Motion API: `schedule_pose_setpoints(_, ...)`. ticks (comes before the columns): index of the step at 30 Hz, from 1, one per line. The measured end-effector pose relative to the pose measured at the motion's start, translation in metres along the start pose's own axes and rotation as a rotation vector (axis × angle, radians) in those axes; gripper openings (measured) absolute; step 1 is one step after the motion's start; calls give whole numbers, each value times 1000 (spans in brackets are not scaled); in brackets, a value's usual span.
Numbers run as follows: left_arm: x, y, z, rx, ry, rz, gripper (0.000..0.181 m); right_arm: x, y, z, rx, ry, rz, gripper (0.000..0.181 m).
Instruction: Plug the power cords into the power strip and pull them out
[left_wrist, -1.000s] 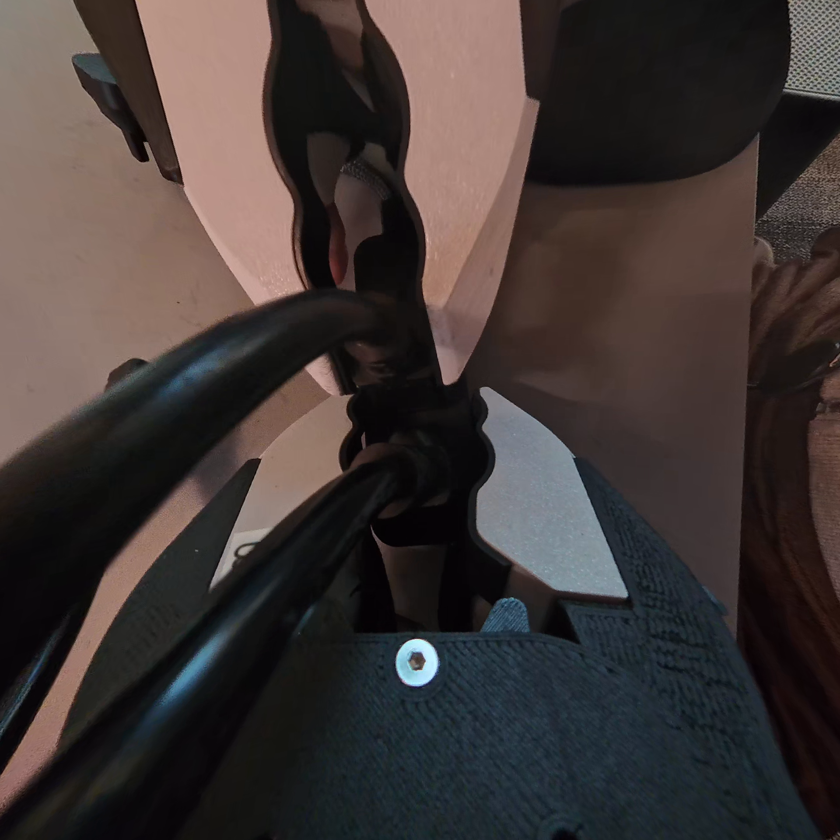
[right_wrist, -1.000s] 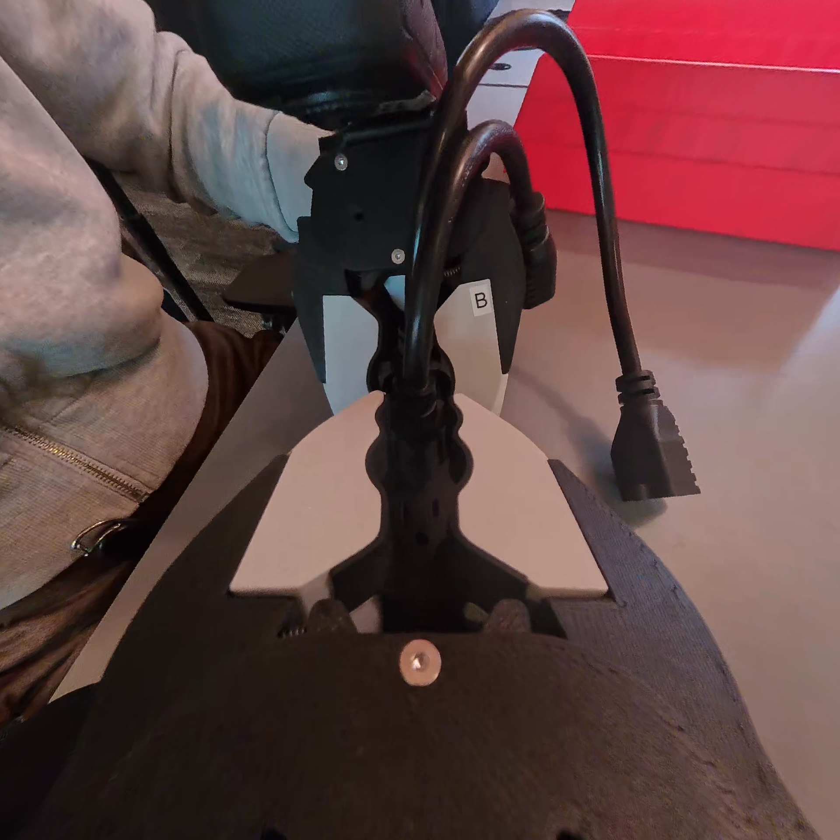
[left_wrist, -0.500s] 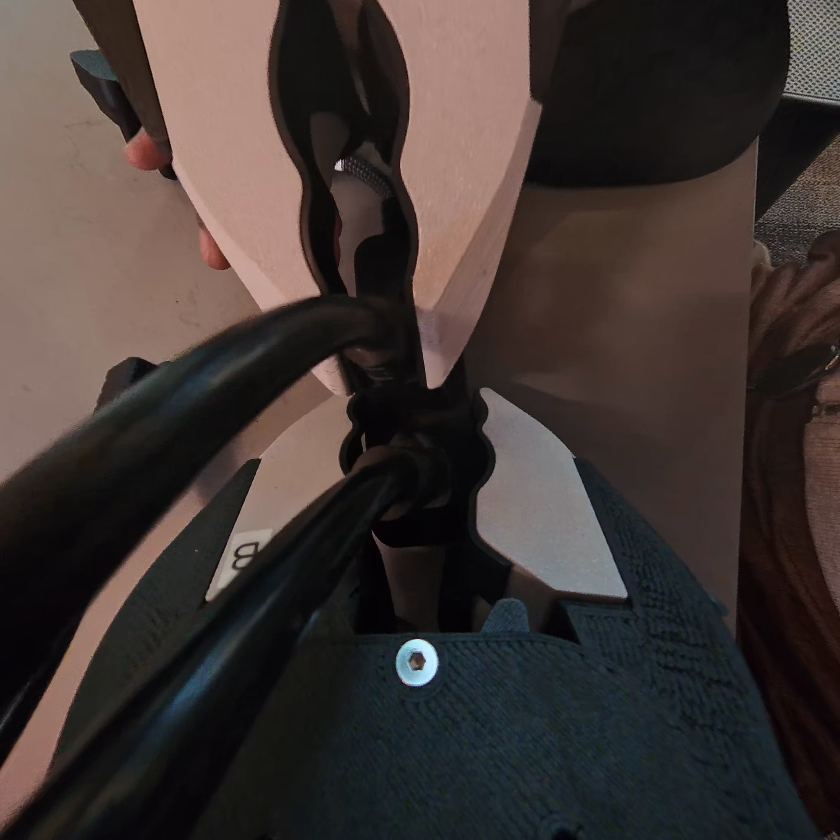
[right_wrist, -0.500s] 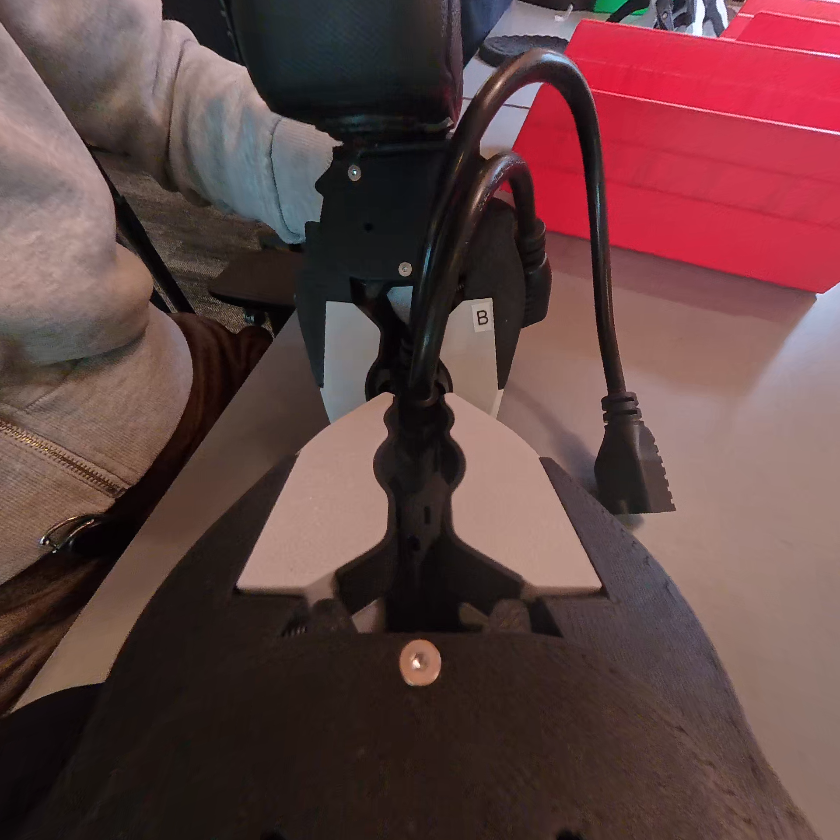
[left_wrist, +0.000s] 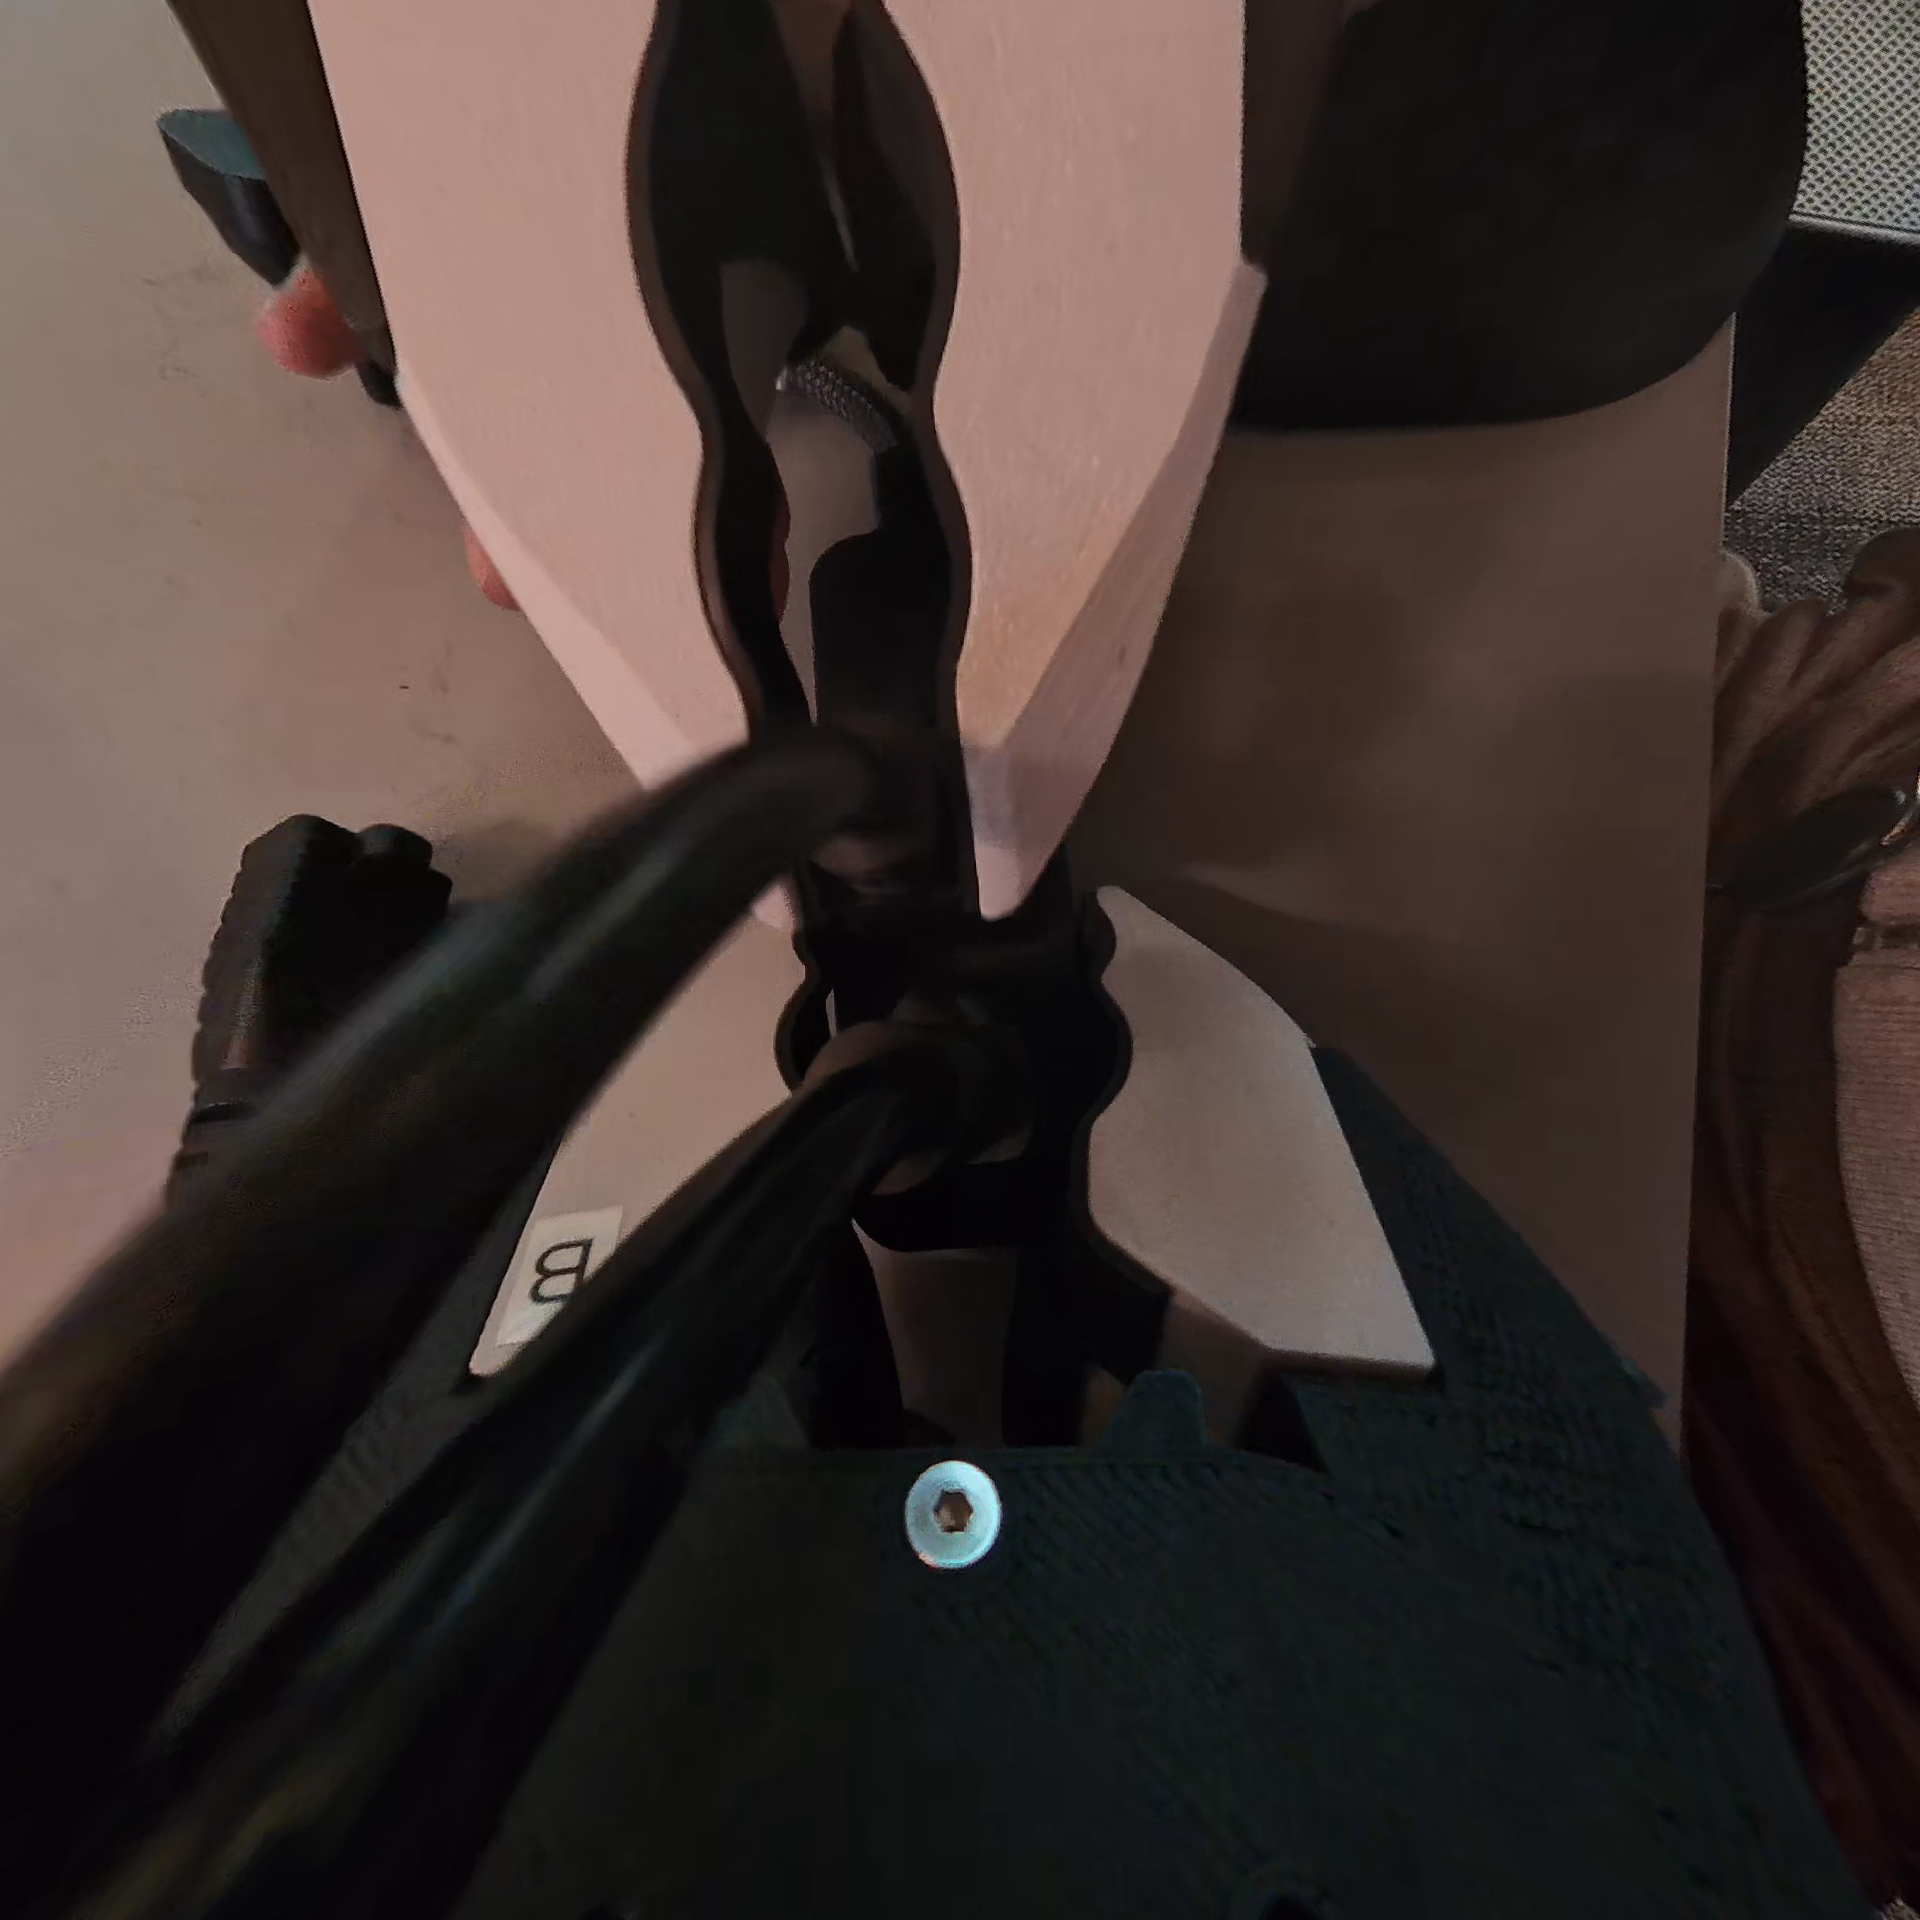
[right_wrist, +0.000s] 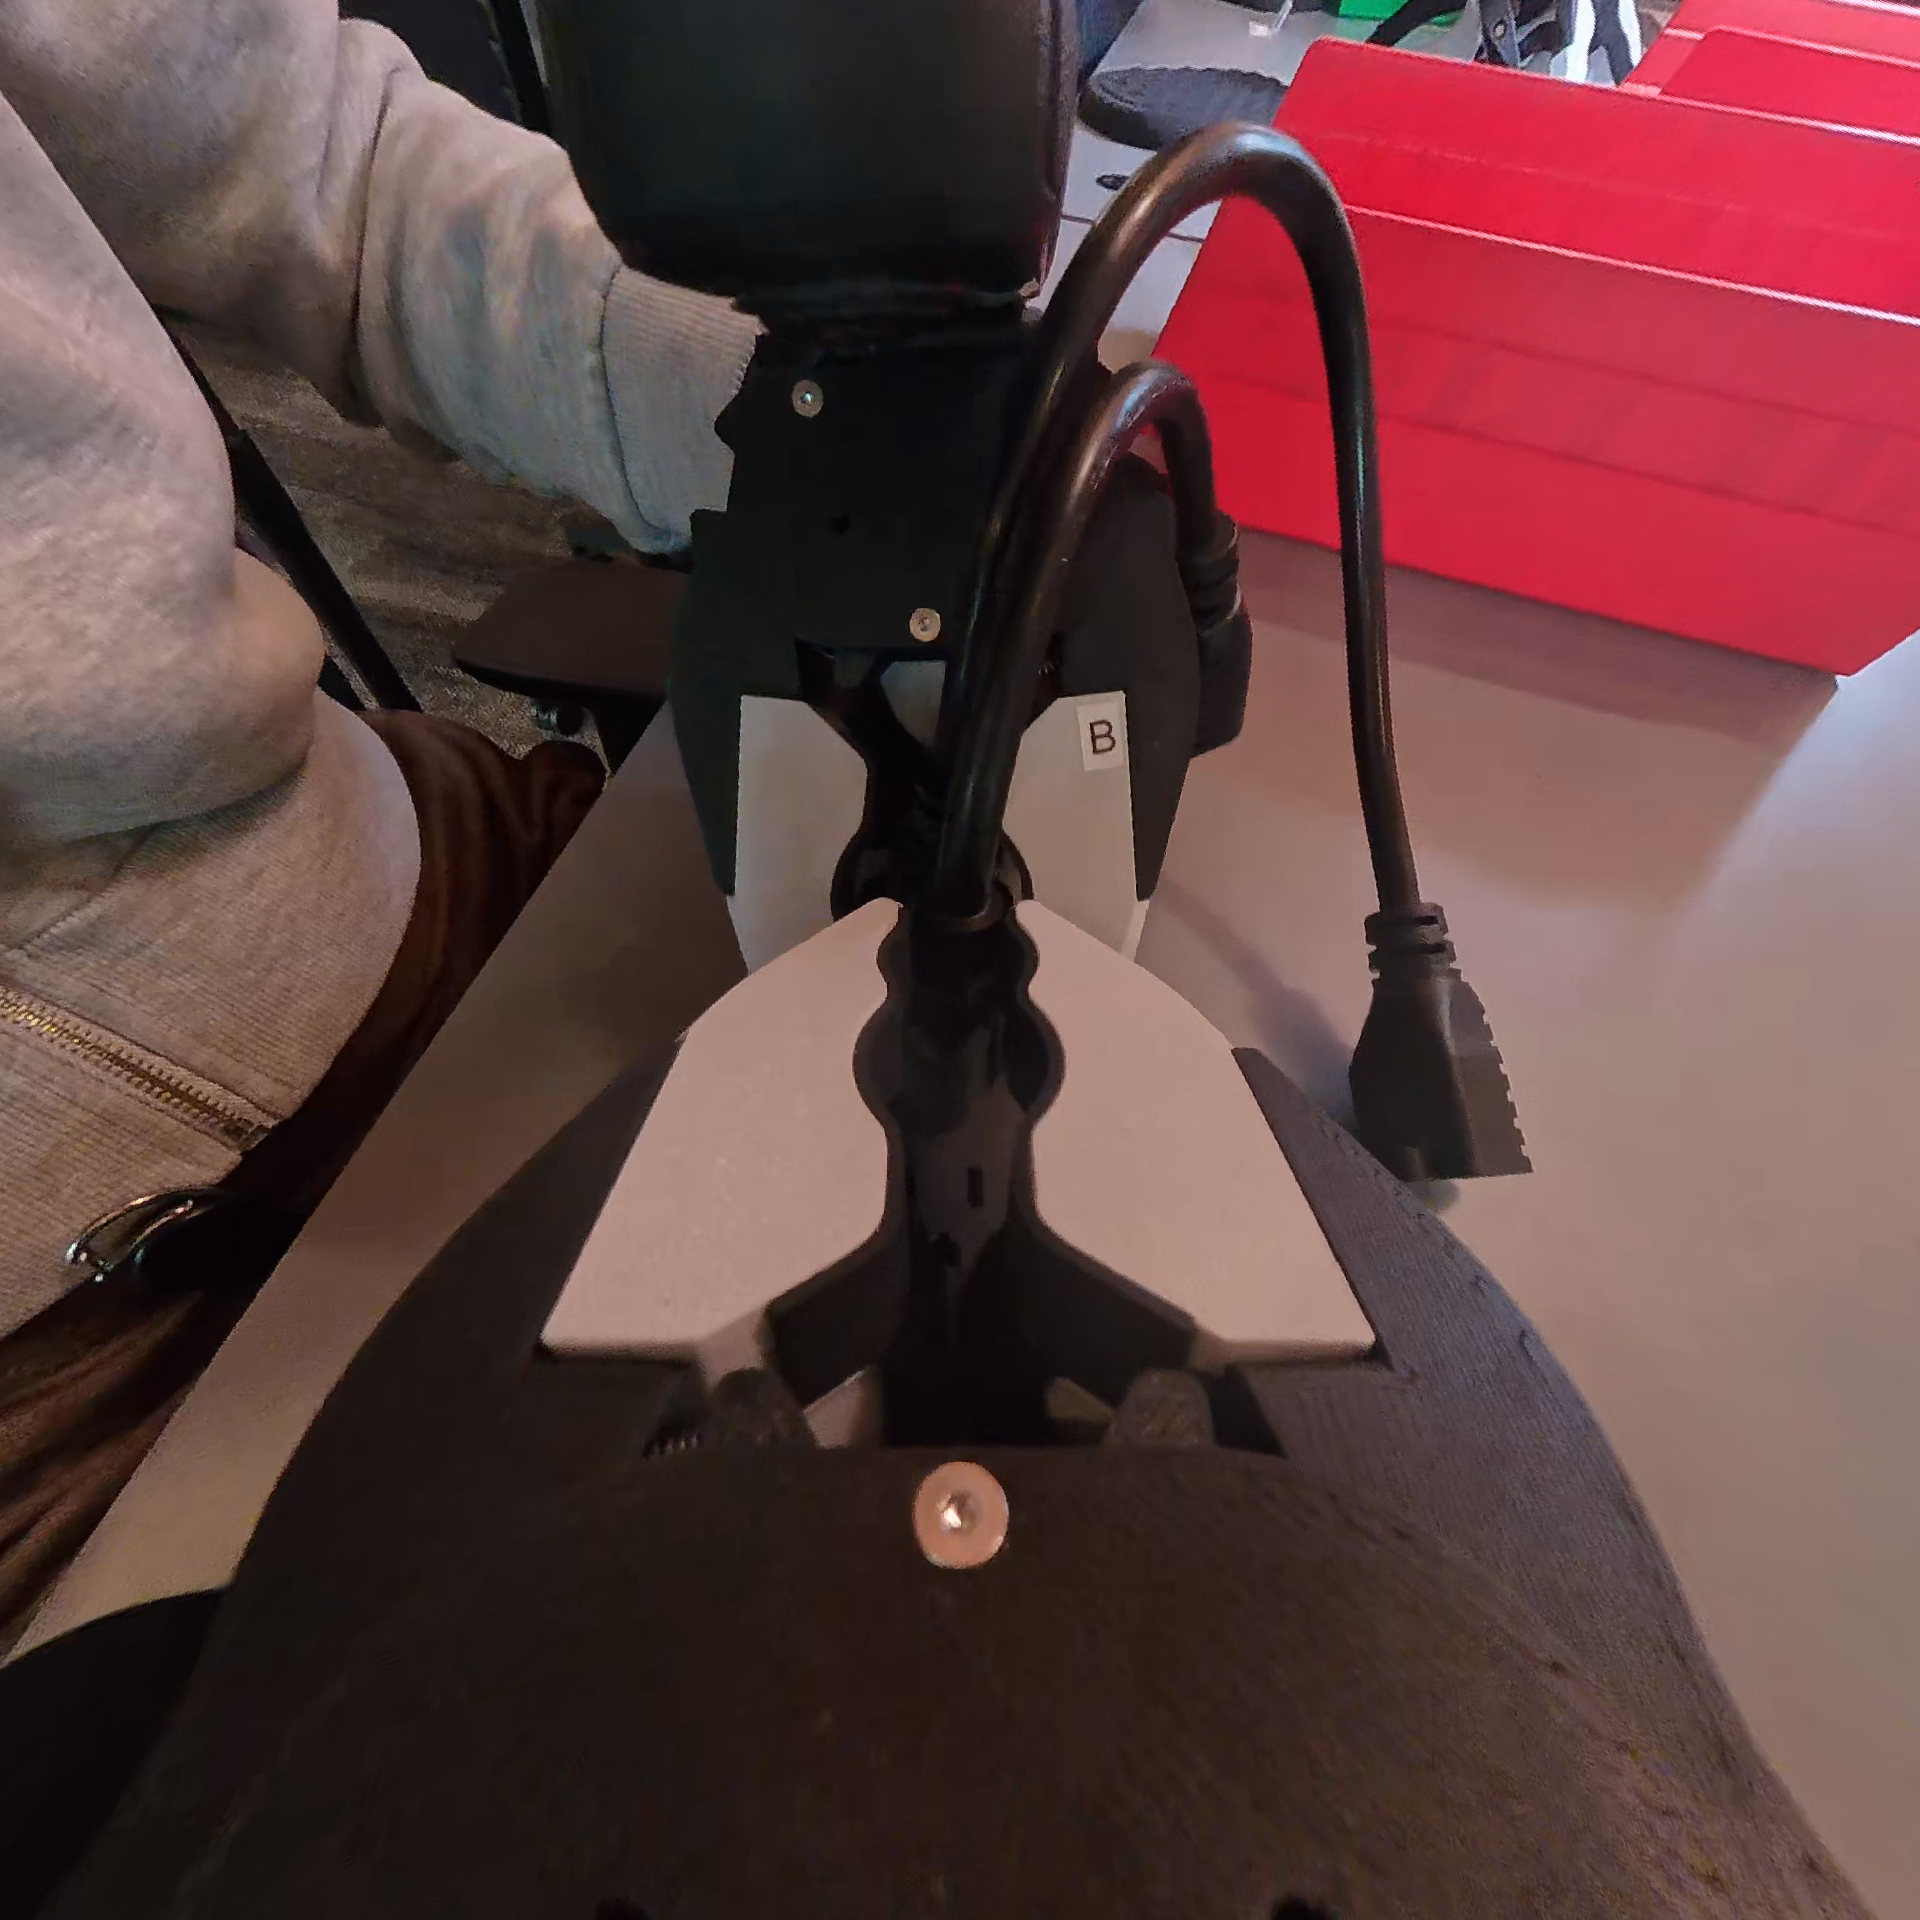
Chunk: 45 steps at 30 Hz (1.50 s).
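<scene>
Gripping right gripper (right_wrist: 958, 935): white jaws closed tight on the black plug body of the long cord (right_wrist: 1340, 312), the plug seated in the wavy slot between the pads.
Left gripper (left_wrist: 940, 966): pointed straight back at the right one, tips almost meeting; jaws closed on one end of the short cord (right_wrist: 1174, 416).
Join between the two held ends: hidden by the fingertips, so plugged together or apart cannot be told.
Long cord: rising from the right jaws, arching high over the left gripper, then dropping to the right.
Free connector (right_wrist: 1439, 1070): ridged, black, hanging at the end of the long cord just right of the right gripper, lower edge down at the table (right_wrist: 1662, 883); actual contact not certain.
Short cord: looping in a tighter arch beneath the long one, ending in a second connector (right_wrist: 1216, 644) tucked beside the left gripper's body.
Left wrist view: both cords sweeping off to the lower left, close to the lens and blurred.
Table: pale grey, both grippers held above its near-left edge.
Sleeve (right_wrist: 416, 312): grey, reaching in from the left to the left gripper's handle.
Brown trousers (right_wrist: 468, 831): just beyond the table edge, below the sleeve.
Fingertips (left_wrist: 301, 322): wrapped round the right gripper's handle, seen past its pads.
Red boxes (right_wrist: 1558, 364): stacked at the far right of the table, well apart from the cords.
</scene>
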<state>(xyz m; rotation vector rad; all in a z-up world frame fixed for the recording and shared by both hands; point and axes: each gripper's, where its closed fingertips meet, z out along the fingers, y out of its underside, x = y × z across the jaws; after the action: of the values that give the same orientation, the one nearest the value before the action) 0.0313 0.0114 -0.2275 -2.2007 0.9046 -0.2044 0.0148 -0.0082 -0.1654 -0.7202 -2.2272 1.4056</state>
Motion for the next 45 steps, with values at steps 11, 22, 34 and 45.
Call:
schedule_pose_setpoints(11, 0, 0, 0, 0, 3, -4, 46, 0, 0, -2, -4, -3, -11, 15)
schedule_pose_setpoints(22, 0, 0, 1, 0, 7, -7, 45, 0, 0, -2, -12, 3, -27, 15)
schedule_pose_setpoints(34, -1, 0, 1, 0, 8, -12, 45, 0, -1, -1, -4, 11, -26, 15)
schedule_pose_setpoints(45, 0, 0, 1, 0, 6, -9, 41, -2, -1, -2, -1, 11, -40, 16)
